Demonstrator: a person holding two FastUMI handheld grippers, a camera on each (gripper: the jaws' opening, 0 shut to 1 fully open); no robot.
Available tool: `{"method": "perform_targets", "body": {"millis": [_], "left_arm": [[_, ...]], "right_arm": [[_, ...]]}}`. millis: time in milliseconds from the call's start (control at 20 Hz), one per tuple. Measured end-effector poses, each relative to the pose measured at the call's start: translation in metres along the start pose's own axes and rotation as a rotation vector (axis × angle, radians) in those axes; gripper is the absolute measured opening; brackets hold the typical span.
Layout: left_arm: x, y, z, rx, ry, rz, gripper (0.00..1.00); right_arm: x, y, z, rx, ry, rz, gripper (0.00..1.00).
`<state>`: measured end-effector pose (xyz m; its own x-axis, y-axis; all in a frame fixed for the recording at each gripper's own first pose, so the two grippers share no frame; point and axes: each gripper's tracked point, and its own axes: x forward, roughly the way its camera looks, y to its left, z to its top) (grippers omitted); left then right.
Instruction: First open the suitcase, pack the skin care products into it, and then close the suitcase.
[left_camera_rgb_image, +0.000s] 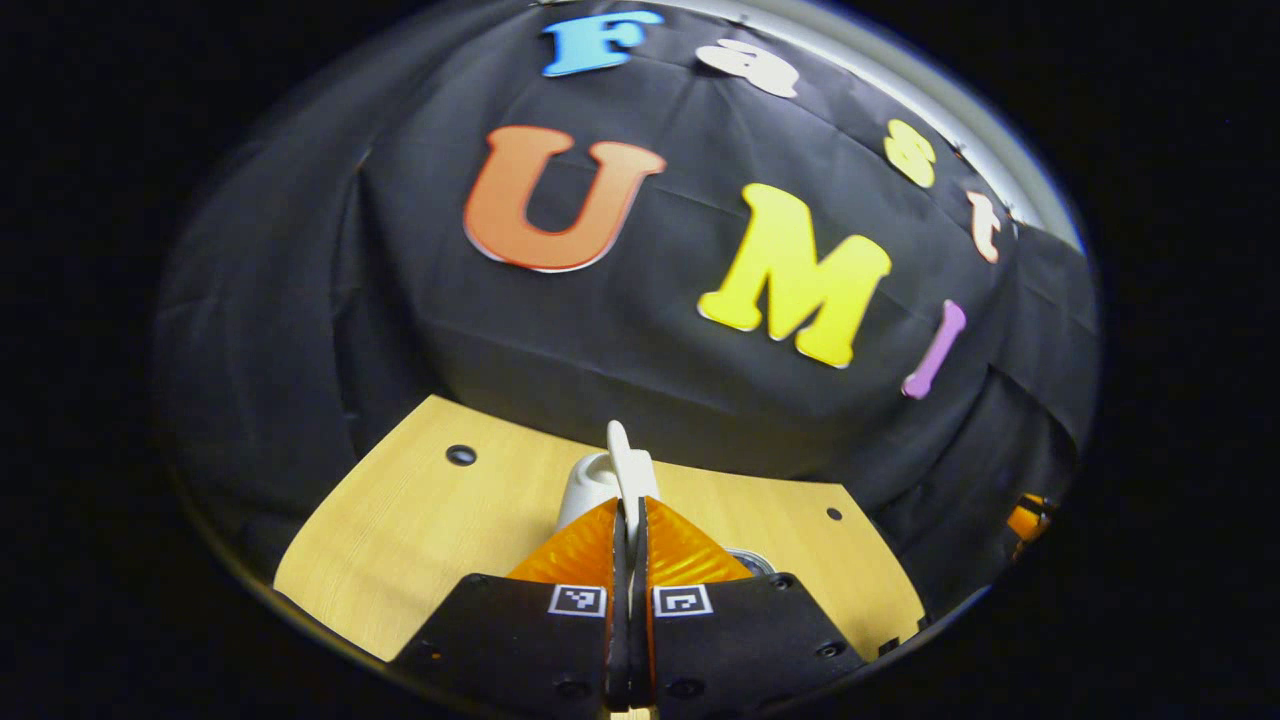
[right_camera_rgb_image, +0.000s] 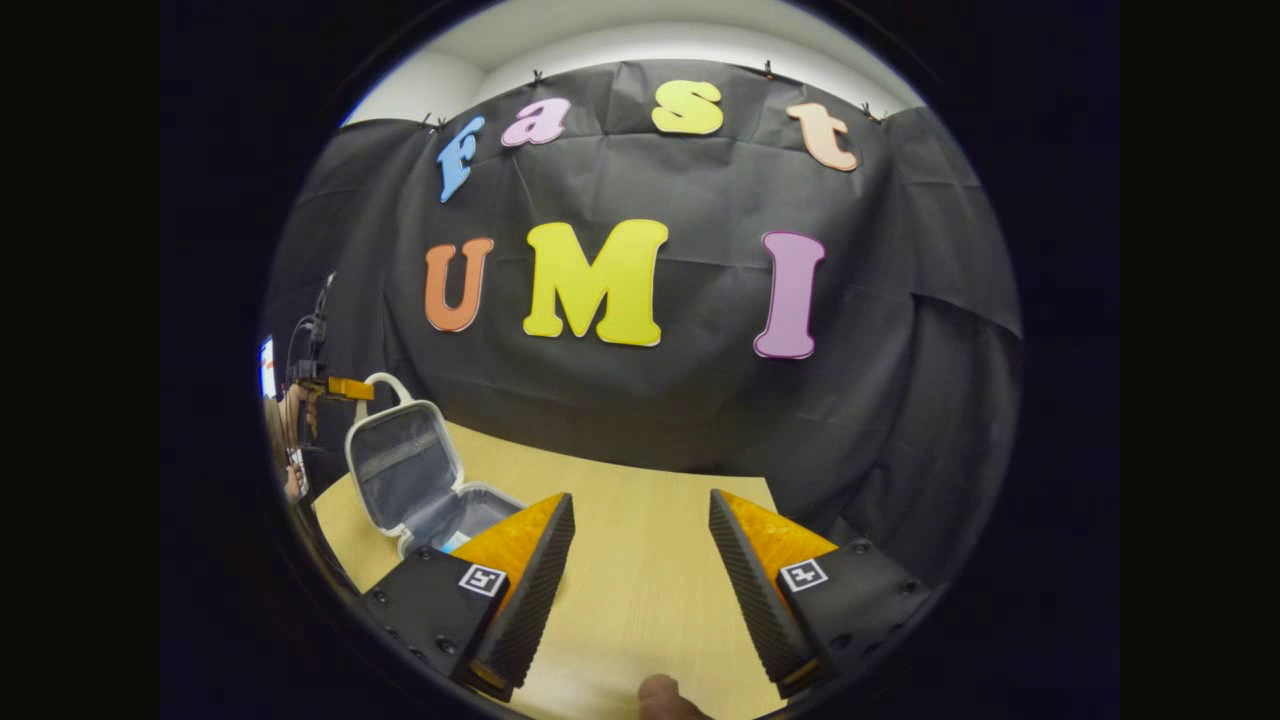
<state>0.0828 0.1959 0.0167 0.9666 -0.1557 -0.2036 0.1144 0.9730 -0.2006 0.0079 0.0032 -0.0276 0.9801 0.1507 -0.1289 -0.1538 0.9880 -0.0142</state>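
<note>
One suitcase (right_camera_rgb_image: 415, 480) stands open at the lower left of the right gripper view, lid upright. The left gripper (left_camera_rgb_image: 629, 510) is clamped on its handle (left_camera_rgb_image: 620, 465), apparently. The right gripper (right_camera_rgb_image: 640, 560) gapes over the table (right_camera_rgb_image: 640, 530).

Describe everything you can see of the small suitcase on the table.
The suitcase is a small white-rimmed case, standing open at the table's left end in the right gripper view. Its lid stands upright, showing a grey fabric lining, with a white loop handle on top. The left tongs are shut on that handle. The base lies flat; something pale blue shows inside.
</note>
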Motion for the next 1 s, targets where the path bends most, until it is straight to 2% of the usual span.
{"method": "perform_targets", "body": {"millis": [300,450,700,1000], "left_arm": [[0.016,-0.125,-0.044,0.157,0.106,-0.118,0.03],[0.033,-0.166,-0.079,0.218,0.186,-0.144,0.03],[0.058,-0.204,-0.136,0.268,0.326,-0.147,0.04],[0.075,-0.226,-0.202,0.402,0.460,-0.112,0.04]], "right_arm": [[0.007,-0.031,-0.009,0.018,0.029,0.029,0.81],[0.009,-0.043,-0.015,0.013,0.038,0.037,0.81],[0.010,-0.061,-0.034,0.023,0.077,0.025,0.79],[0.006,-0.083,-0.060,0.072,0.132,-0.030,0.81]]}}
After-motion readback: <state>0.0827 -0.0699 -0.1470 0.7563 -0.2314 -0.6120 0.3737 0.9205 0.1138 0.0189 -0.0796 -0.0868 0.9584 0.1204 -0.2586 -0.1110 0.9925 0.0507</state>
